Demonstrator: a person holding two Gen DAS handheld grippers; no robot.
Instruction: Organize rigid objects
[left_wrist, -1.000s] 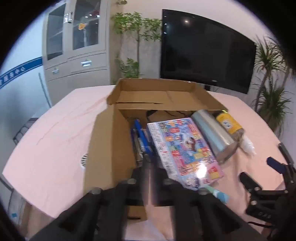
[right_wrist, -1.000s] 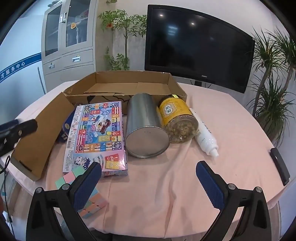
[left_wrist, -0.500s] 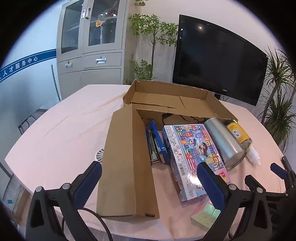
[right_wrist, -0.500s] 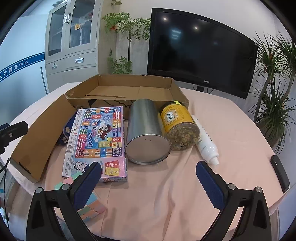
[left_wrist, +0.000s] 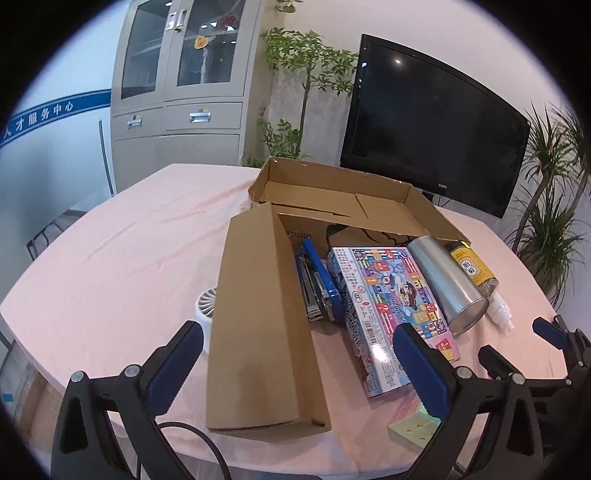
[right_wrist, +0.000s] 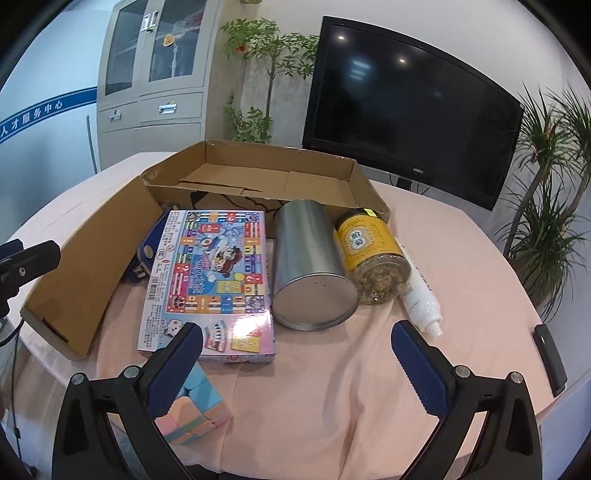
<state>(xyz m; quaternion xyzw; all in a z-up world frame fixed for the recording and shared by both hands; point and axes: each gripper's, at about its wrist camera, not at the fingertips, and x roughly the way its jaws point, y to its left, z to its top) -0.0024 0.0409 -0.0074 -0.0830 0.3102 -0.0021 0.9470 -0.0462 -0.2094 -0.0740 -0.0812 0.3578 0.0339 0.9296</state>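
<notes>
Both tools stand wide and empty: left tool (left_wrist: 297, 354) above the brown cardboard flap (left_wrist: 258, 325), right tool (right_wrist: 297, 354) over the pink-clothed desk (right_wrist: 332, 376). Judged step: choosing a first item. Ahead of the right tool, leftmost first, lie the pastel cube (right_wrist: 192, 413), colourful game box (right_wrist: 210, 273), silver tin (right_wrist: 310, 266), yellow-labelled jar (right_wrist: 369, 251) and white bottle (right_wrist: 421, 295); next comes lowering astride one. A second ago the left tool's jaws were closed; they have just opened, nothing between.

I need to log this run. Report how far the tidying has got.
Barely begun. Done: nothing; the cardboard box is empty. In hand: nothing; left gripper and right gripper are open. Left: game box, metal tin, yellow-labelled jar, white bottle, pastel cube and blue stapler lie on the tablecloth.
</notes>
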